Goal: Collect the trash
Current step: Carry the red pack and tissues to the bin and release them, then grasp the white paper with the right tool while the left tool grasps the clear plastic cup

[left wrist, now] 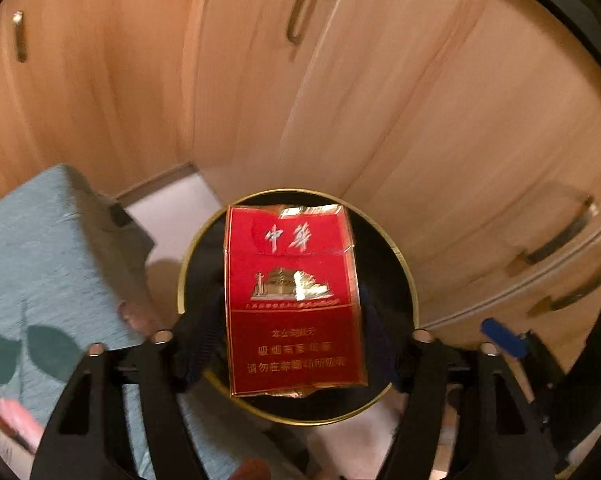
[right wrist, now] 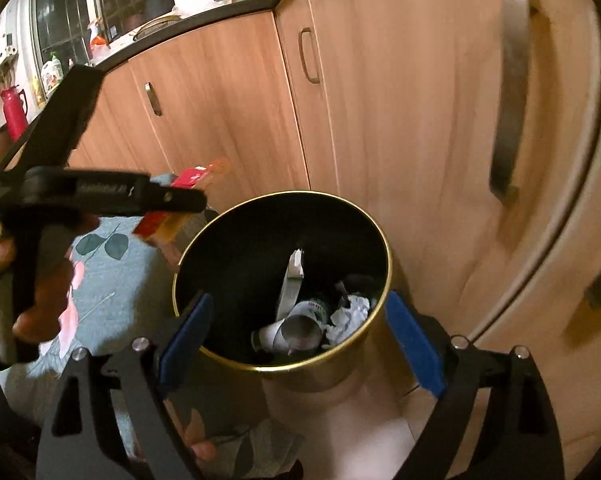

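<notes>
red and gold card, the crumpled cigarette pack (left wrist: 294, 300) sits between the left gripper (left wrist: 290, 344) fingers, right above the black, gold-rimmed bin (left wrist: 400, 264). the jaws look spread and the pads seem clear of its sides, though blur makes that hard to swear to. it should be light, thin-walled and easily crushed; the flat side faces are the place to pinch. the right gripper (right wrist: 300, 344) is wide open and empty over the bin, which already holds crumpled paper (right wrist: 350, 312) and a can (right wrist: 296, 328). wooden cabinet doors (left wrist: 380, 100) stand behind; a pale green patterned cloth (left wrist: 40, 248) lies beside the bin.
</notes>
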A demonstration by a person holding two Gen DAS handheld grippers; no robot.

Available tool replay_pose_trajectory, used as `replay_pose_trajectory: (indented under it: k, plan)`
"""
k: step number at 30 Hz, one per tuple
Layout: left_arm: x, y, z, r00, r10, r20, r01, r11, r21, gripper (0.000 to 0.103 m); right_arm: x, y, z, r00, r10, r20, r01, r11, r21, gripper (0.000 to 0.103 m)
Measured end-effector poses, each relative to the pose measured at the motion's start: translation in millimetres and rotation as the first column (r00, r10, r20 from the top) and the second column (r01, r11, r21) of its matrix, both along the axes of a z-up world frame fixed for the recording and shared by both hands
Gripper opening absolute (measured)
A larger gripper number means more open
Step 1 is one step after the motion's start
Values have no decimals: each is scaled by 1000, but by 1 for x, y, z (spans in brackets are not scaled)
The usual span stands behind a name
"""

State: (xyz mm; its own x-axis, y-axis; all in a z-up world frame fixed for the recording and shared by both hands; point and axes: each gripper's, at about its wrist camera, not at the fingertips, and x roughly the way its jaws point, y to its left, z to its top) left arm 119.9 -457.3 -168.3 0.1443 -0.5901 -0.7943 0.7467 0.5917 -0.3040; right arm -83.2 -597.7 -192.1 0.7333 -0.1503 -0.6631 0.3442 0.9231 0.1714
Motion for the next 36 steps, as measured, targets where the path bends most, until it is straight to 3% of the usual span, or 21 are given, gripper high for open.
replay_pose_trajectory:
  k: [3,7,11,15,19,21,25,27,28,30,31,33,36]
  plan:
    - [-2,11,12,1000,-17,18,18,998,-67,95,-3,7,1,1000,17,0,-17,1000,2,88]
    - [-6,22,30,999,-13,34,17,995,-94,94,-1,23,10,999,43,3,-43,999,-7,88]
    - [0,86,55,997,79,10,-77,985,-155,94,16,58,20,989,148,9,-148,989,-15,88]
    - [7,191,66,969,247,8,-242,955,-173,94,50,118,24,935,354,-2,-354,935,-7,89]
    - [10,299,54,909,408,78,-399,910,-113,94,104,189,25,826,563,6,-561,822,93,90]
    - [19,364,41,860,503,89,-499,864,-70,94,131,216,26,787,617,-6,-613,783,103,91]
    - [30,466,23,753,656,51,-654,755,-43,94,200,252,17,695,719,-13,-696,677,238,91]
    - [31,512,15,693,720,24,-719,693,-43,94,226,261,5,694,718,-60,-686,684,248,90]
    - [32,524,14,675,737,16,-736,675,-45,94,239,269,-3,682,725,-96,-689,681,248,86]
    - [32,550,12,642,767,5,-766,641,-51,94,250,284,-9,666,732,-143,-700,680,219,55]
    - [34,559,11,632,775,8,-774,631,-50,94,253,298,-13,660,722,-206,-706,690,159,48]
    - [33,562,10,626,779,20,-778,627,-46,95,249,320,-23,661,672,-333,-712,702,4,12]
    - [47,563,9,636,771,38,-771,637,-29,95,237,336,-15,664,665,-343,-722,689,-63,4]
